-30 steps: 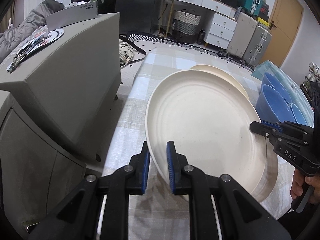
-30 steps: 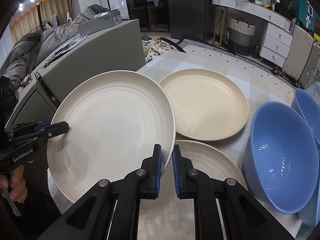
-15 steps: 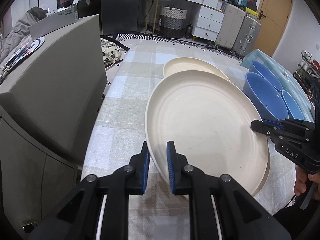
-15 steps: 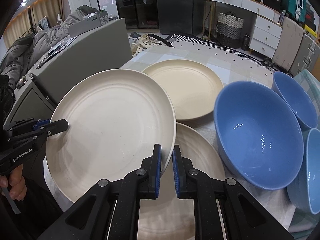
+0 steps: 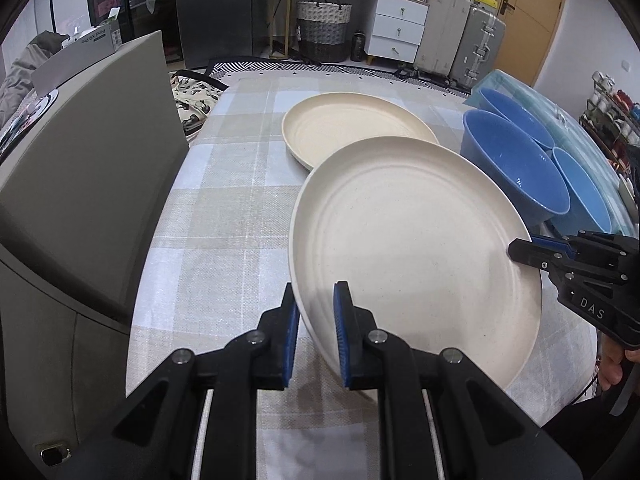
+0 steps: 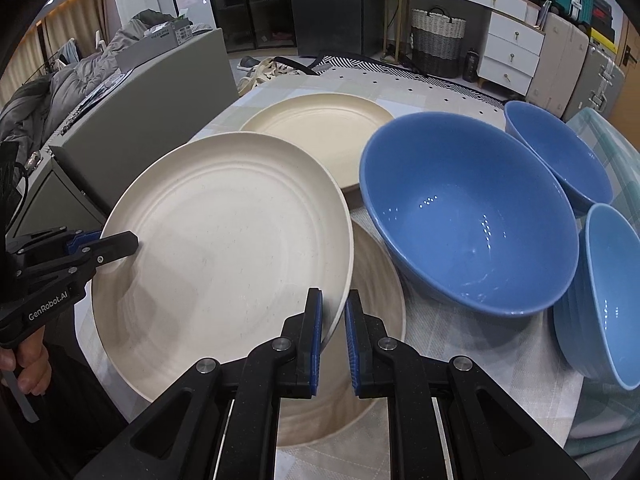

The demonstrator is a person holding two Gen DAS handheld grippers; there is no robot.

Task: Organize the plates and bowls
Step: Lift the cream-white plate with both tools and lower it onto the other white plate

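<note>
Across the middle of both wrist views, a large off-white round plate (image 5: 416,248) hangs tilted above the checked tablecloth (image 5: 224,216), pinched at opposite rims: the left gripper (image 5: 316,320) has its blue-padded jaws closed on the near edge at lower centre of its view, and the right gripper (image 6: 333,316) clamps the other rim at lower centre of its own. Under that plate, in the right wrist view, a second cream plate (image 6: 376,280) lies flat on the cloth, partly covered by it. Further back sits a third, yellowish-cream plate (image 6: 320,132), so three plates in all. To the right stand three blue bowls: a big deep one (image 6: 468,216) just beside the lifted rim, a smaller one (image 6: 560,148) behind it, and a paler ribbed one (image 6: 608,292) at the right edge. A grey slanted cabinet (image 5: 84,152) fills the left of the frame, close along the table edge.
</note>
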